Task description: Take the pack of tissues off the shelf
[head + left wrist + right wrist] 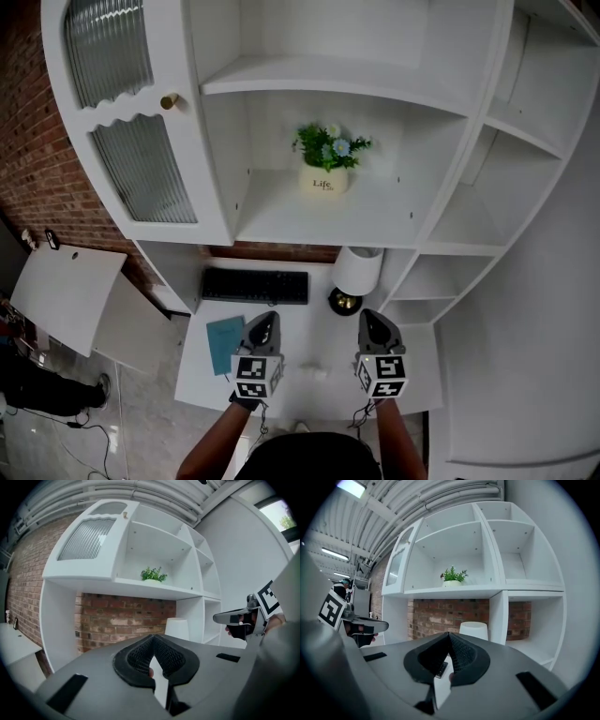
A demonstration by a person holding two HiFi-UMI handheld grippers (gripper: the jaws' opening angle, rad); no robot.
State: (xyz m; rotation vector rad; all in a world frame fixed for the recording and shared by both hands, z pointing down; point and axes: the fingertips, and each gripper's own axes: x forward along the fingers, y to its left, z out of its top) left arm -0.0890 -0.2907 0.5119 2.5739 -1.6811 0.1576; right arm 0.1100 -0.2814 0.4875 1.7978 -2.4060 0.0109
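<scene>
While I faced a white shelf unit (309,70) set against a brick wall (37,159), I held one hand-held gripper in each hand, low in front of me over a white surface (309,328). The left hand-held gripper (267,319) had its jaws pressed together at the tips, pinching nothing. The right hand-held gripper (372,317) was pressed together too, and empty. Both pointed towards the shelves. A potted plant (328,159) stood on the middle shelf. Left of it hung a door (141,169) with ribbed glass. Under the shelves, a keyboard (255,286) and a white lamp (358,270) stood at the back of the surface, and a teal notebook (225,344) lay just beside my left hand-held gripper. A small pale thing (316,372) lay between the two hand-held grippers; I could not tell whether it was the pack of tissues.
</scene>
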